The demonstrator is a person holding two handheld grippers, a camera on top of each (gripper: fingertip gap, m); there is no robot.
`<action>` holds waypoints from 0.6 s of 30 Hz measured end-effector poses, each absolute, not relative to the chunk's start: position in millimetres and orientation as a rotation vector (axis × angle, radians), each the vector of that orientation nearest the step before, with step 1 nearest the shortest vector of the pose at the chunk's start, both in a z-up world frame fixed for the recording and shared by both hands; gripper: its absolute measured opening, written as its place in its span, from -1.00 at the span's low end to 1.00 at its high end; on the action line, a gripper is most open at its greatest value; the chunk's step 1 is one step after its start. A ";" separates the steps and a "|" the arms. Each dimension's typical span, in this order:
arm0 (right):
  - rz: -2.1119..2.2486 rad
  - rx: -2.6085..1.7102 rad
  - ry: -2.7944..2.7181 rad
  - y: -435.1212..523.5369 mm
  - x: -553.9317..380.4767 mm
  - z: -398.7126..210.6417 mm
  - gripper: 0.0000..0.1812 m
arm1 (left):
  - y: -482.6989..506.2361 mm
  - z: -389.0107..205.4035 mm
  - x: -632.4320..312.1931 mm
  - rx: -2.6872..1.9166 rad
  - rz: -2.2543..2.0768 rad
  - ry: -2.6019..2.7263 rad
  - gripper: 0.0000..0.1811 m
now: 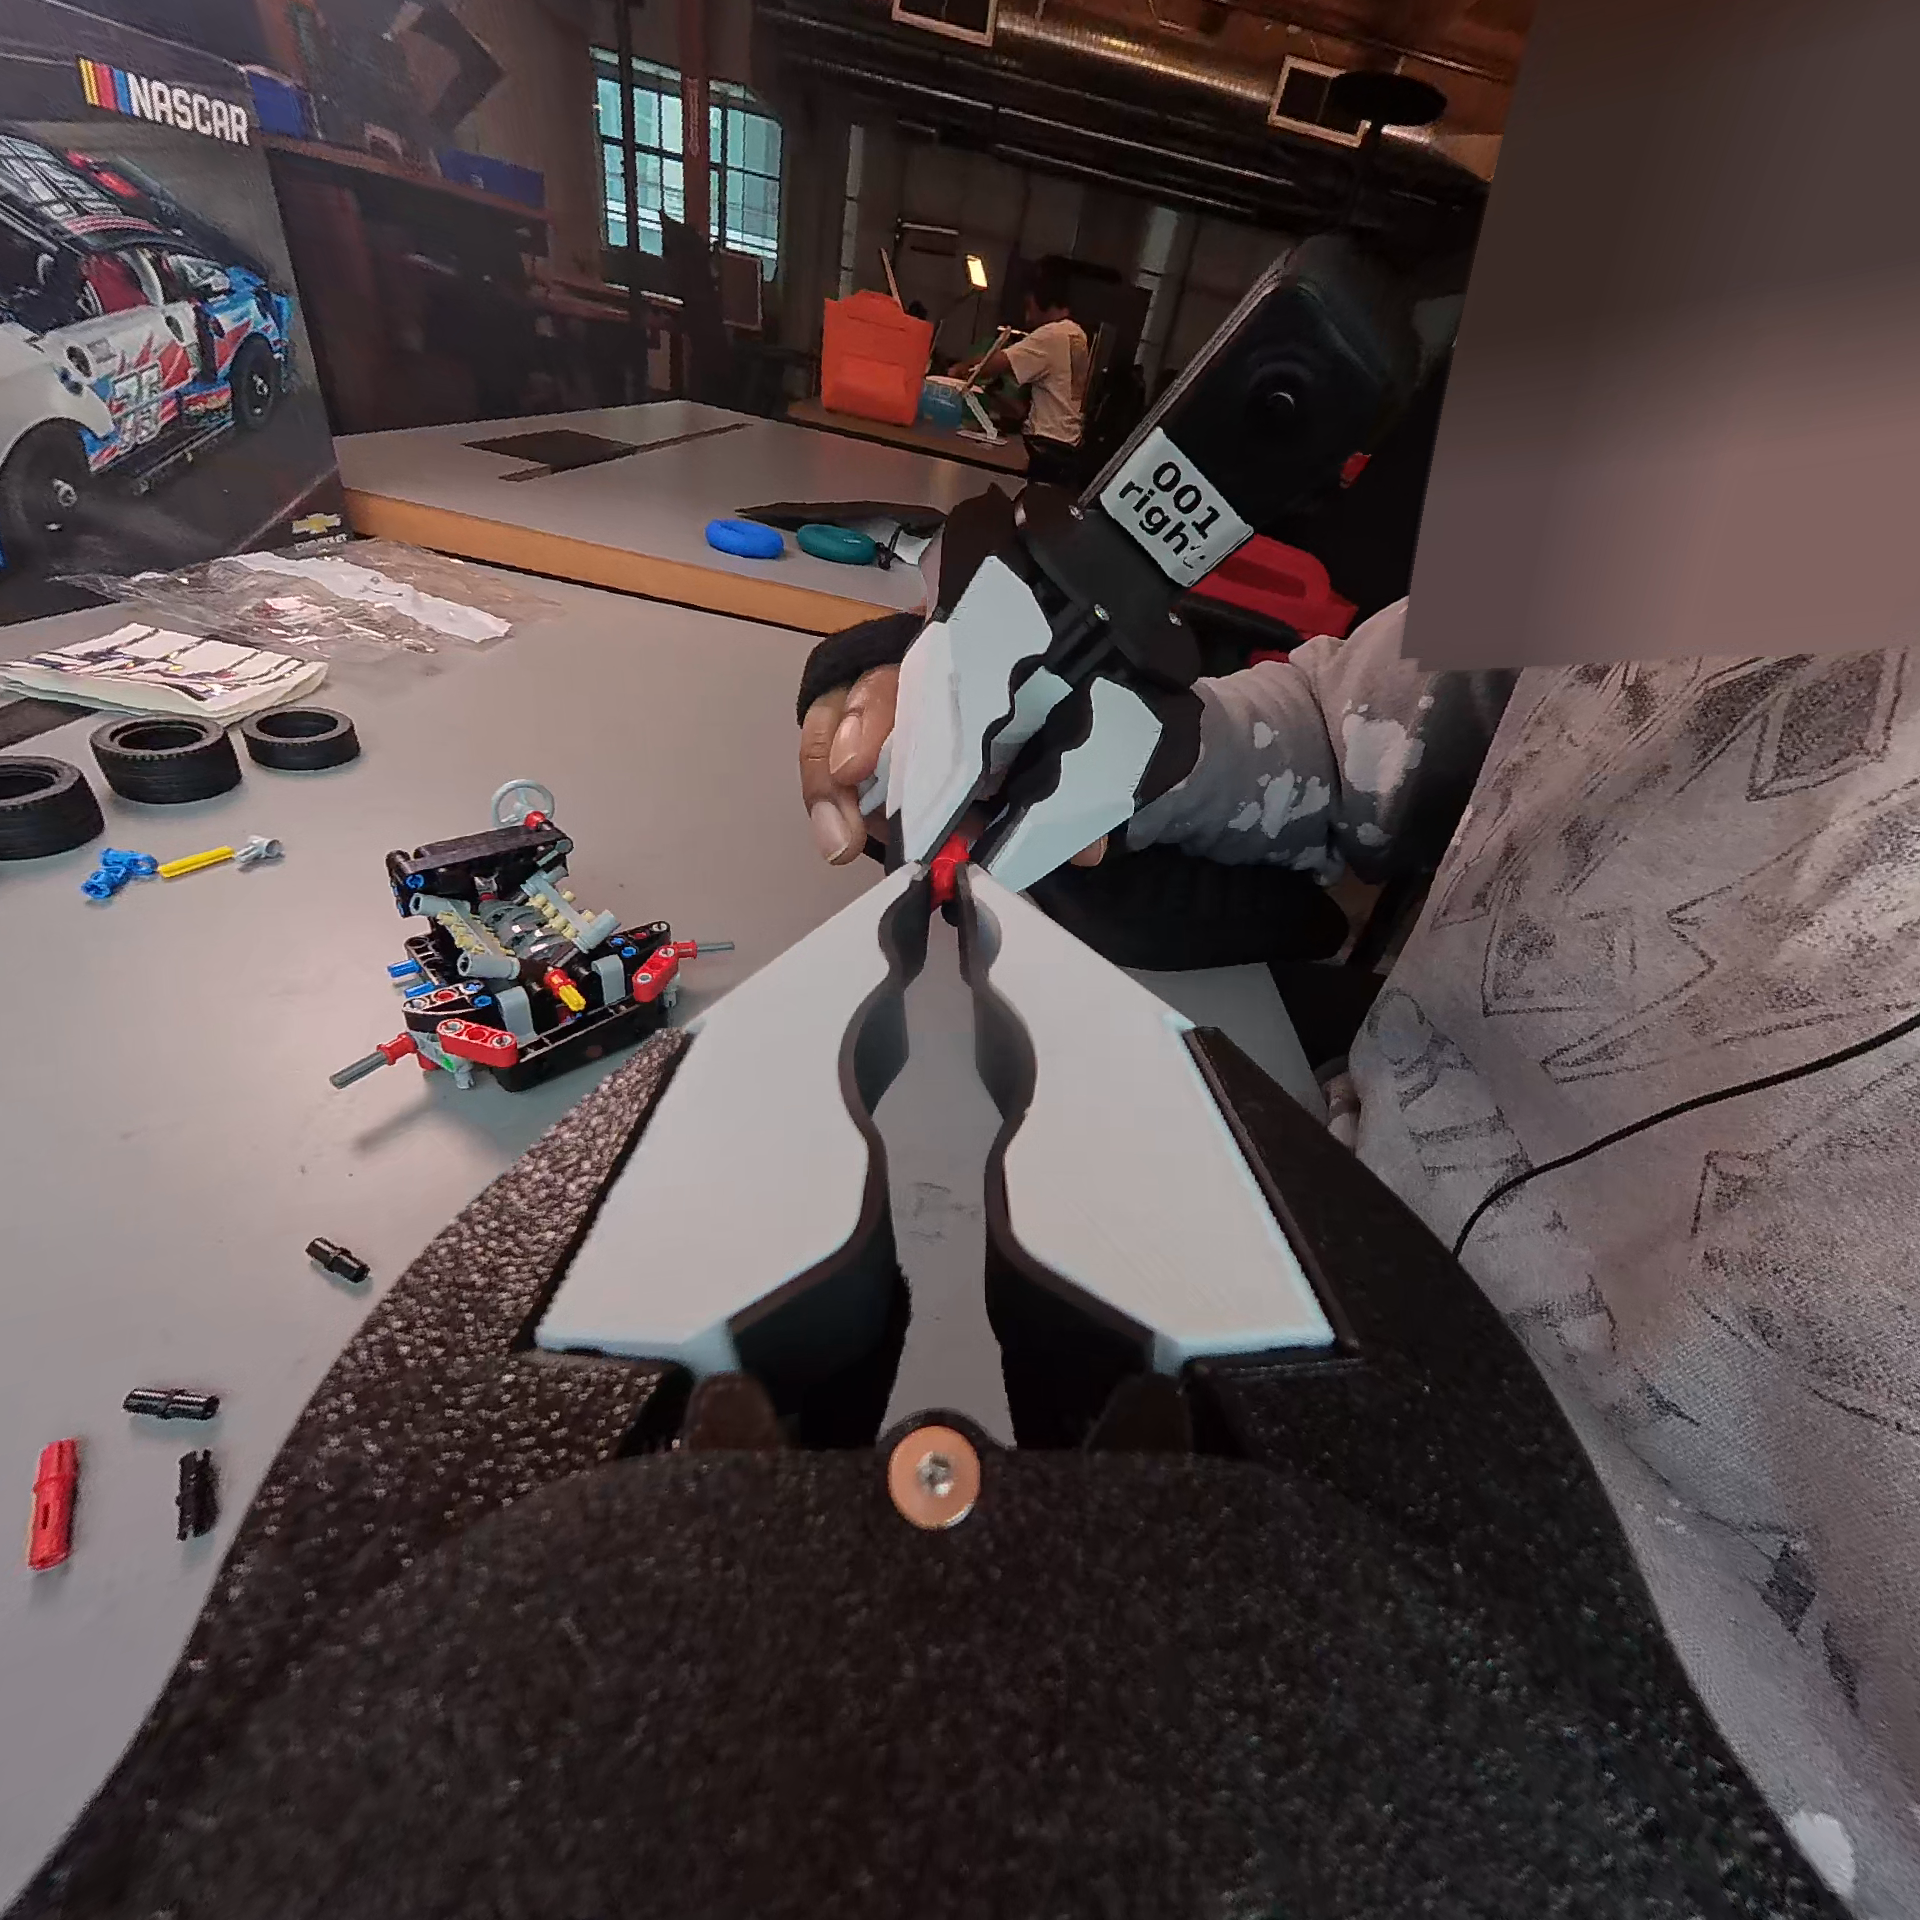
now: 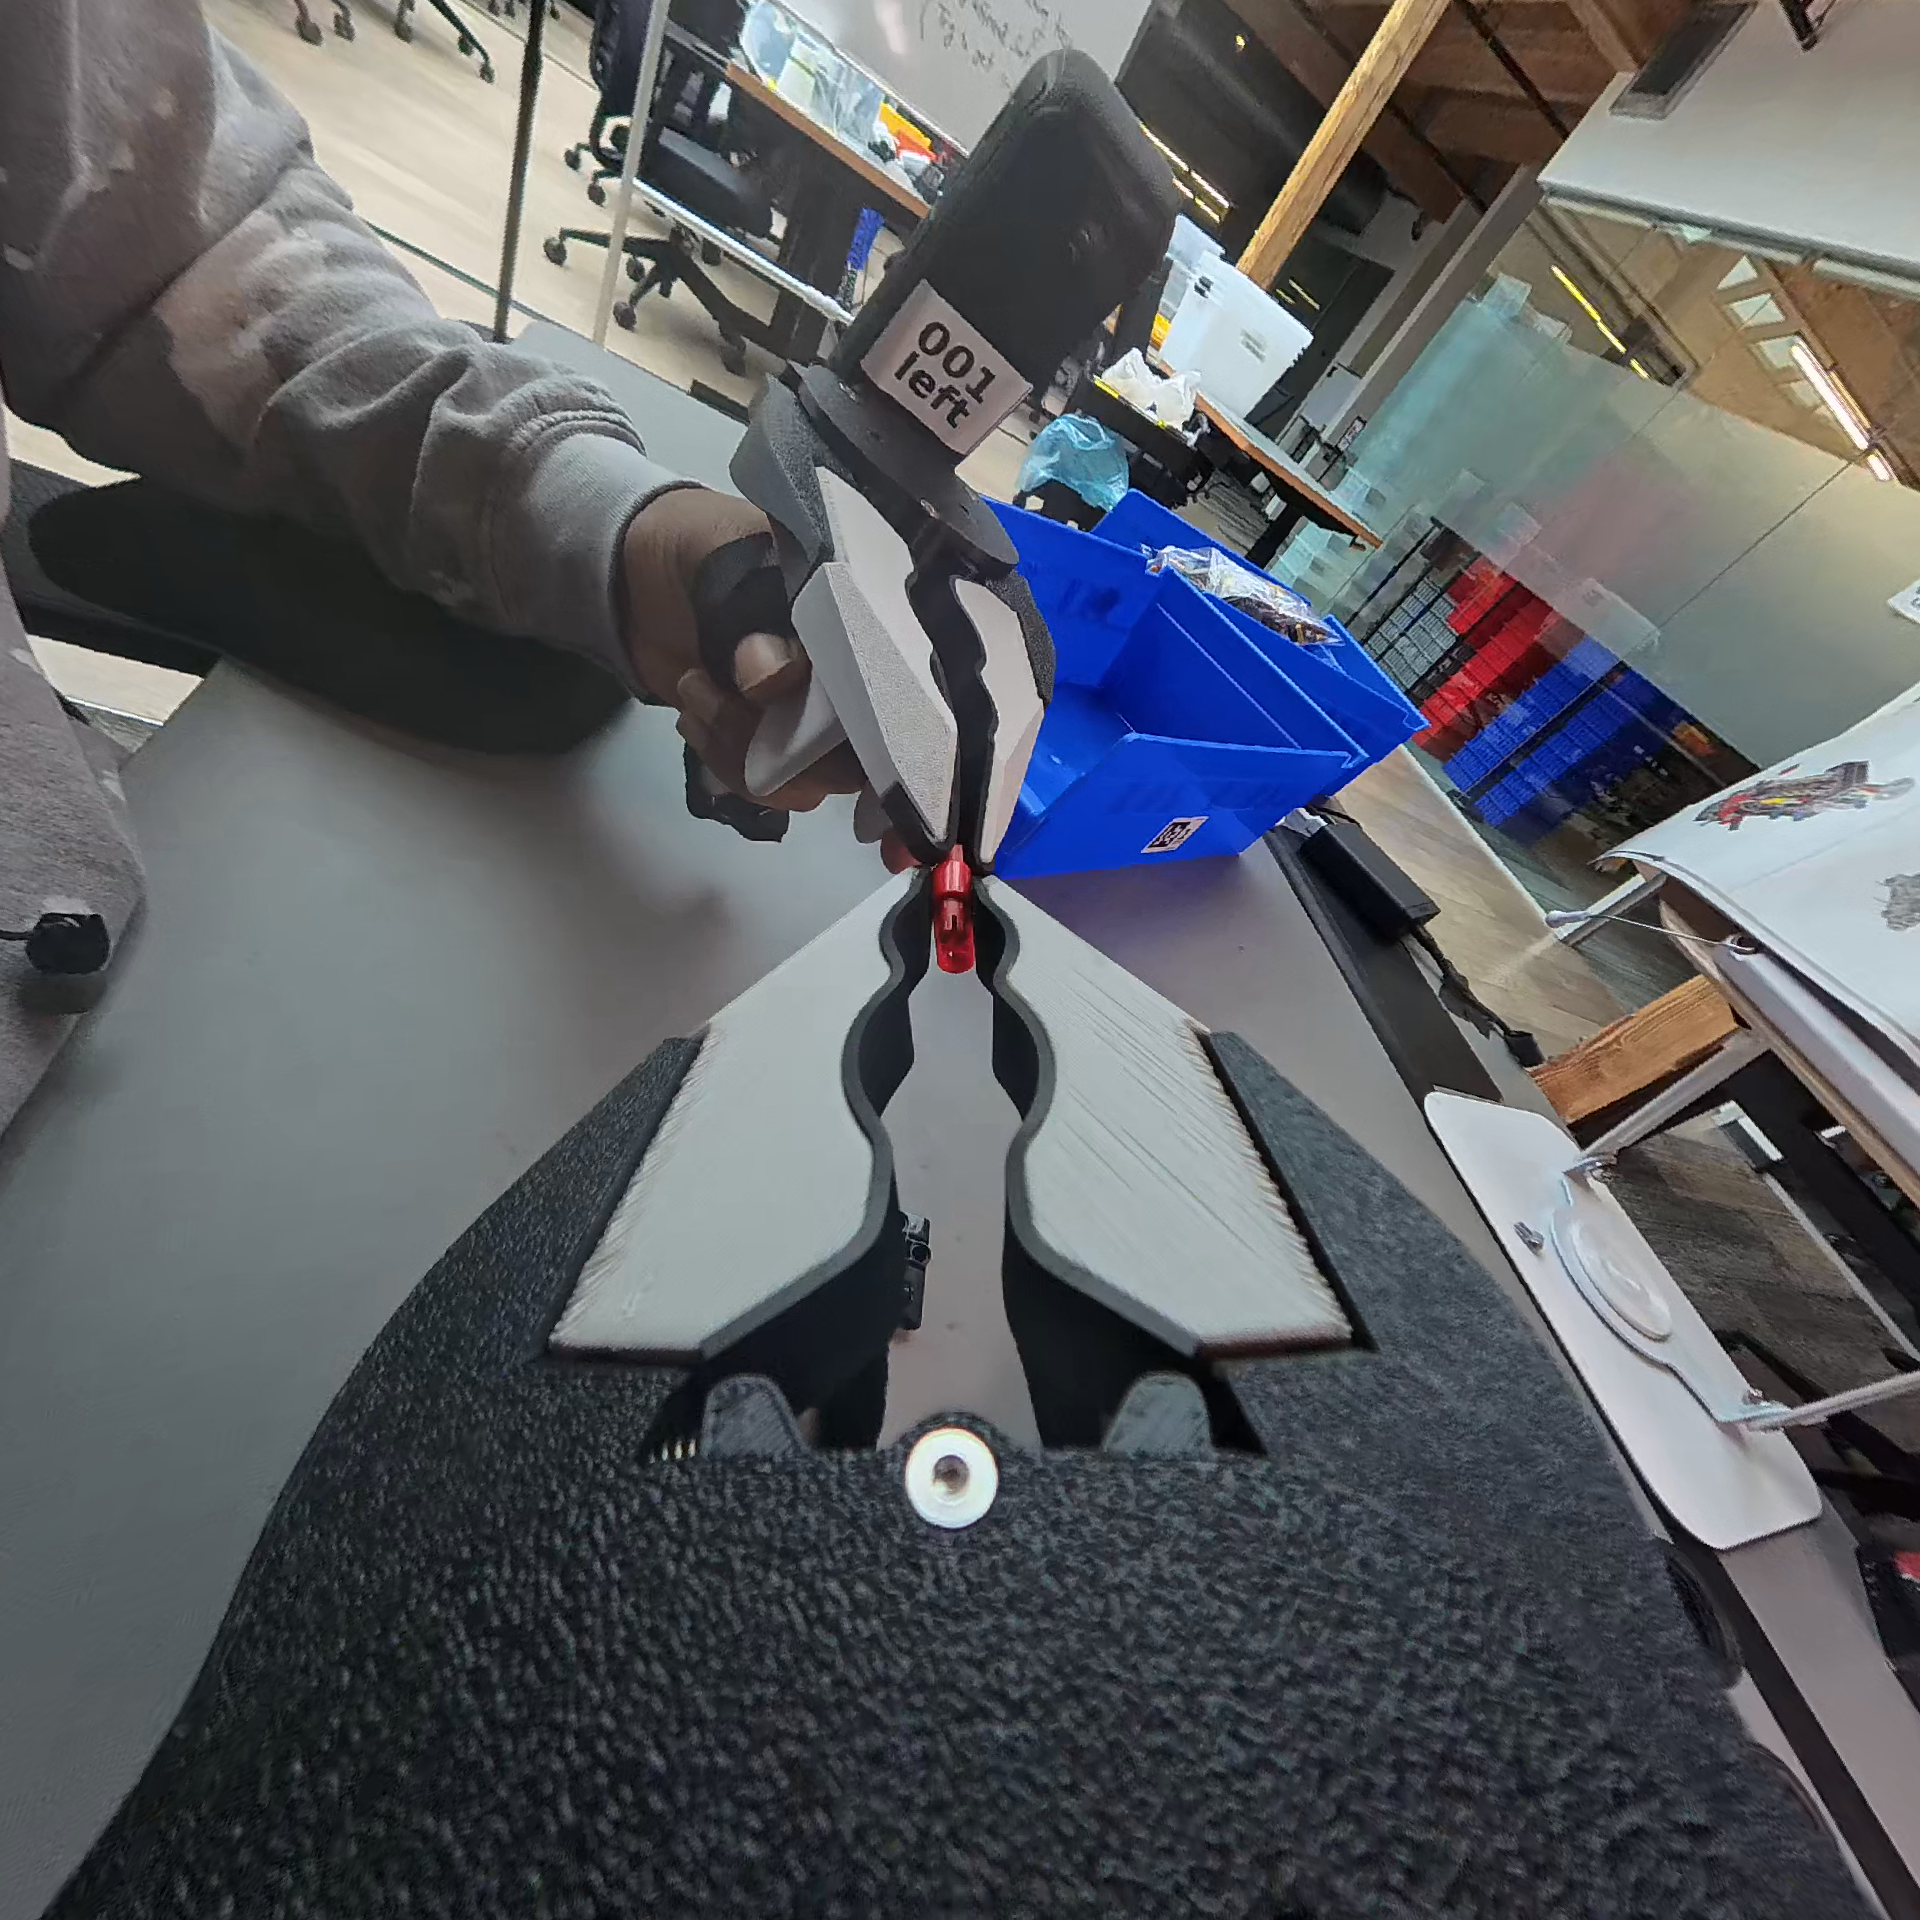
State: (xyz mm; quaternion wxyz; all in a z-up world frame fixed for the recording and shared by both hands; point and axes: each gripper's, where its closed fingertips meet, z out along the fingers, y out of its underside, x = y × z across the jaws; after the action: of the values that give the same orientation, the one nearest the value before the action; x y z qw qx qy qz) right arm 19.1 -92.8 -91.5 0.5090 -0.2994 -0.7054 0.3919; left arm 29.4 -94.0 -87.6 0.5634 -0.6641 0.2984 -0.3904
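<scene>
Left wrist view: tyres (image 1: 166, 756), half-built model (image 1: 530, 956).

red pin (image 2: 950, 920) | pale grey-black tools | bin (image 2: 1195, 717) – blue | sleeve (image 1: 1278, 758) grey, perhaps bleach-spotted

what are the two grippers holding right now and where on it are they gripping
Both pinch one small red pin held above the table. The right gripper clamps one end with its fingertips; the left gripper clamps the opposite end, tips nearly meeting.
</scene>
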 end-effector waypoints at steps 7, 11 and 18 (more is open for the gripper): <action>0.991 -0.748 -1.724 -94.8 18.8 -100.4 -0.93 | -95.6 -96.8 29.2 -1.613 -0.828 0.764 -0.96; 1.088 -0.752 -1.730 -95.1 21.1 -97.4 -0.93 | -97.4 -94.1 28.8 -1.603 -0.823 0.799 -0.97; 1.154 -0.733 -1.756 -98.9 26.9 -97.3 -0.93 | -102.2 -94.5 32.1 -1.600 -0.821 0.849 -0.98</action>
State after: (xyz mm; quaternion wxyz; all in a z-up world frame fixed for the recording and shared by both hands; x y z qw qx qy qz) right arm 26.9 -98.9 -97.3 0.4423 -0.2955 -0.7077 0.4651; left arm 32.1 -102.2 -94.5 0.5451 -0.6745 0.3579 -0.3461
